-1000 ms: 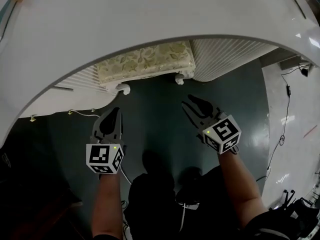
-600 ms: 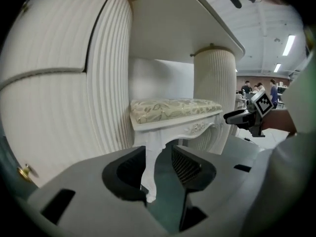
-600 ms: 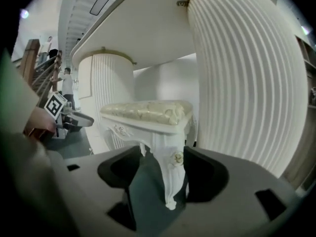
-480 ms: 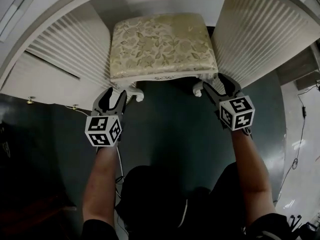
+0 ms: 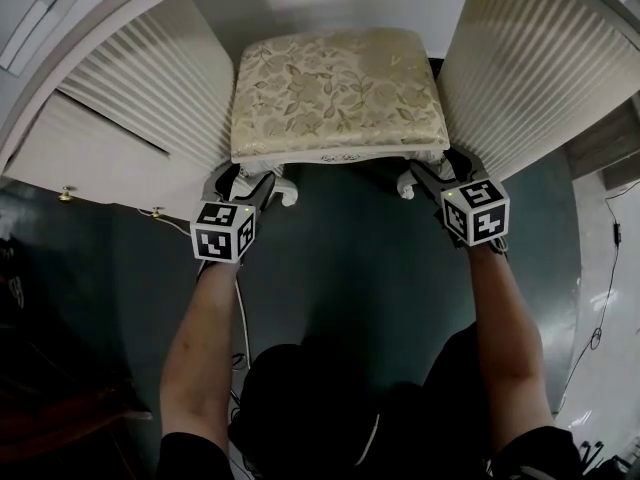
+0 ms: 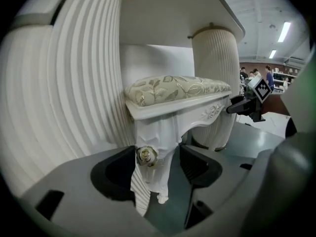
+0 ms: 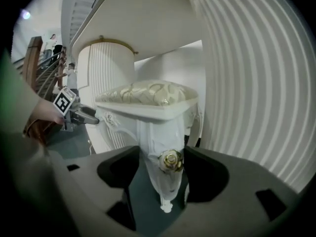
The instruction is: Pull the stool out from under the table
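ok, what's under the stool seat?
Two carved white front legs, gold rosettes, dark floor. From above, the cushion covers the rear legs.

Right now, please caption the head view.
Left gripper and right gripper, jaws just opened, each straddle a stool leg under the table.

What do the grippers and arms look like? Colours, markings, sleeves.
Left gripper and right gripper: dark grey, two curved jaws each, each carrying a white cube with black square markers. Forearms bare; dark clothing above the elbows.
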`<state>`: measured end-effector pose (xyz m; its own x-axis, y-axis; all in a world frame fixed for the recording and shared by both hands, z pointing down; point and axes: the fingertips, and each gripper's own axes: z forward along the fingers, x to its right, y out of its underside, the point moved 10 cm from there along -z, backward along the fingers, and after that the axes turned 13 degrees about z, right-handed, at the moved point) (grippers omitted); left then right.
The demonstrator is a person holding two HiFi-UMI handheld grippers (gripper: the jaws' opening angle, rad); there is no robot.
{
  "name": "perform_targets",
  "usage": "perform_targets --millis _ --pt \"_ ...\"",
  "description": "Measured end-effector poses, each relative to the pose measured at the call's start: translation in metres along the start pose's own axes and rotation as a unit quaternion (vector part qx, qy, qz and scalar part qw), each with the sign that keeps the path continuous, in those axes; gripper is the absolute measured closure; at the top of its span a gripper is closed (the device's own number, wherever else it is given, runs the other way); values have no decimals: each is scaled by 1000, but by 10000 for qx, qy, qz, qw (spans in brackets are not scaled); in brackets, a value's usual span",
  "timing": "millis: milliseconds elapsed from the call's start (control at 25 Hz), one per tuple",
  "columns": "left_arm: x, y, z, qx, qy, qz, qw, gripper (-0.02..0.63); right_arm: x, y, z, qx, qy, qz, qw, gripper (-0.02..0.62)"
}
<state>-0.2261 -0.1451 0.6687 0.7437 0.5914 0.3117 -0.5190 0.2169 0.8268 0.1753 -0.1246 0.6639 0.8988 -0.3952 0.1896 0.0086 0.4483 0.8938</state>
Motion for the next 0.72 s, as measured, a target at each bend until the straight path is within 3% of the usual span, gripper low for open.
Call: perform_targets --millis 160,360,520,640,720 --pt "5 2 -1 -92 -52 24 9999 353 1 -1 1 17 -39 -32 10000 313" --pt "8 14 1 251 -70 -254 9993 371 2 3 2 128 37 -168 9998 314" --pt "-5 19 6 532 414 -232 9975 378 -2 -4 -1 61 176 -194 9996 314" --pt "-12 10 -3 278 738 -260 9965 395 -3 -10 -7 -283 40 41 9996 319" --pt "-13 5 -9 158 753 -266 9967 394 -3 -12 -11 -437 -104 171 9988 325"
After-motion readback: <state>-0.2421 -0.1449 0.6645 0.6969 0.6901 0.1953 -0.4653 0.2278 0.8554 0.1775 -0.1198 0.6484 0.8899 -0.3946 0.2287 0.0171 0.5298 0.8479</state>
